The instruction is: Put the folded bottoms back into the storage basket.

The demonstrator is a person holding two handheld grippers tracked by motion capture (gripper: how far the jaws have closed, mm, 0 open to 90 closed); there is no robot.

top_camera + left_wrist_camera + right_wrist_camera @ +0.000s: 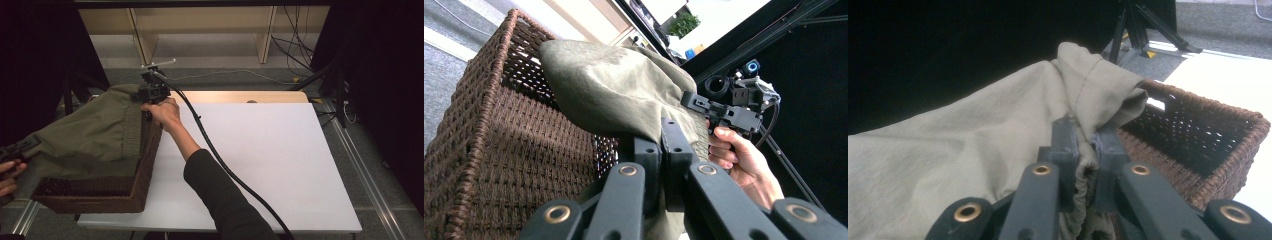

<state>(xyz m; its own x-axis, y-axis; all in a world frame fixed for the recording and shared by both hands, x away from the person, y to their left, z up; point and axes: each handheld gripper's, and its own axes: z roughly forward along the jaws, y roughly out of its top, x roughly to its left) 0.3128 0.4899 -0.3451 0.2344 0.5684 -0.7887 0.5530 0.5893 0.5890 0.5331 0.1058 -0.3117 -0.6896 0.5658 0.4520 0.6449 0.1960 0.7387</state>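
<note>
An olive-green garment [90,130] is stretched over a dark brown wicker basket [100,197] at the table's left edge. My right gripper [150,95] is shut on the garment's ribbed hem at the basket's far right corner; in the right gripper view the cloth [998,145] is bunched between the jaws of that gripper [1086,145]. At the far left my left gripper [17,150] grips the garment's other end. In the left gripper view its jaws [664,150] are shut on the fabric [609,90], with the basket [499,150] beside it and the right gripper [734,107] beyond.
The white tabletop [260,160] spreads to the right of the basket. A black cable [220,160] trails from the right gripper across the table. Wooden shelving [200,30] and loose cables [295,45] lie beyond the far edge.
</note>
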